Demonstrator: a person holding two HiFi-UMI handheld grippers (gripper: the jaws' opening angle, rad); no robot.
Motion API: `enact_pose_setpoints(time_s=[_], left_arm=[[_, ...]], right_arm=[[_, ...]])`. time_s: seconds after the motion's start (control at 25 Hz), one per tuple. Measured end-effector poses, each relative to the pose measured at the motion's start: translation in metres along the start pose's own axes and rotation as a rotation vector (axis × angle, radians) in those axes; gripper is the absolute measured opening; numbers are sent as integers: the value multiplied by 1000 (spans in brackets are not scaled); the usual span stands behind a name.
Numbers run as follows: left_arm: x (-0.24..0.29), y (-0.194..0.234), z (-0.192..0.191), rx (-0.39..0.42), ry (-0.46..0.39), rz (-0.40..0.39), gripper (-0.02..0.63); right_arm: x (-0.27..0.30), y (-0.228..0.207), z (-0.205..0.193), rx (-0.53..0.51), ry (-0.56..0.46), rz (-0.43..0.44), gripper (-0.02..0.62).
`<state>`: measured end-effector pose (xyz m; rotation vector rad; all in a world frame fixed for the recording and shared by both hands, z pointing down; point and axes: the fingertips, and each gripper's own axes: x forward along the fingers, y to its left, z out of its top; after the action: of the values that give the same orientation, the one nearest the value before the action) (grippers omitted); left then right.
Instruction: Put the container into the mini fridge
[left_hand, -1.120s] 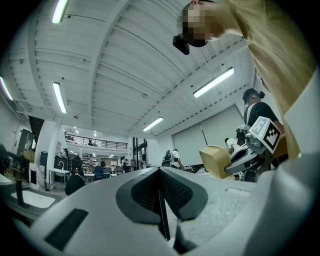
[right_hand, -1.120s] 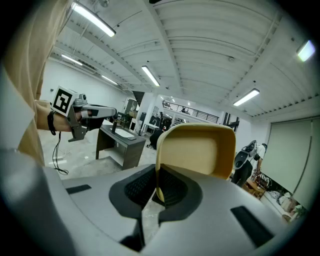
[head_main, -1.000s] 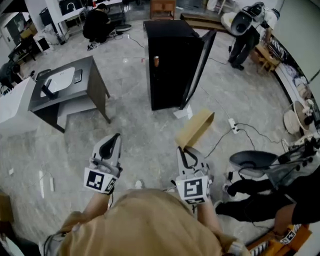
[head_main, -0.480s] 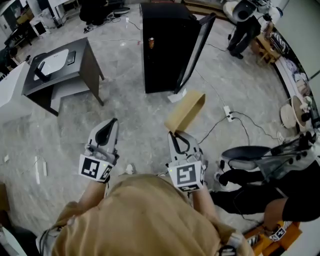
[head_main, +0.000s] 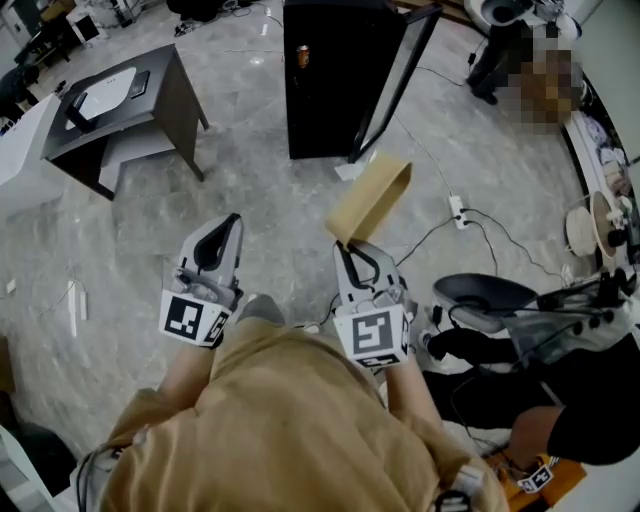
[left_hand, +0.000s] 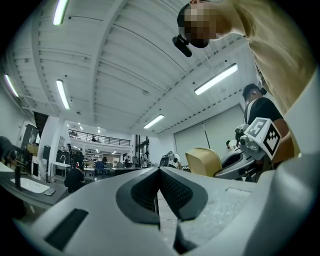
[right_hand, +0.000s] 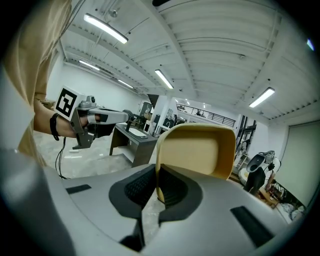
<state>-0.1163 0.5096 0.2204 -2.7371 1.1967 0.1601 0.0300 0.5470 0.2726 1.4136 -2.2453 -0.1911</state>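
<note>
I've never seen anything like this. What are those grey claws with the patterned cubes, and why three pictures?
No robot here: a person in a tan shirt holds a two-jaw gripper in each hand; the marker cubes are part of them. The head view looks down from a camera on the person's head; the other two views come from cameras riding on the grippers, looking along the jaws. The right gripper is shut on the edge of a tan plastic container. The left gripper is shut and empty. Ahead, on the grey stone floor, stand a black mini fridge with its door open and a dark grey desk.
</note>
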Motion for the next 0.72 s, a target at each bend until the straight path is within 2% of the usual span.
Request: enact_pose_setpoints(time_s=[0.16,0.44,0.72], left_arm=[[17,-13,-4,5,14,-21,0],[50,4,-17,-11,5,-45,0],[100,48,-46,-44,25,-57,0]], right_arm=[[-6,-18,-10,6,3,-8,9],[15,-33,-18,21,24,-27,9],[75,-62,-25,44,64,-41,9]])
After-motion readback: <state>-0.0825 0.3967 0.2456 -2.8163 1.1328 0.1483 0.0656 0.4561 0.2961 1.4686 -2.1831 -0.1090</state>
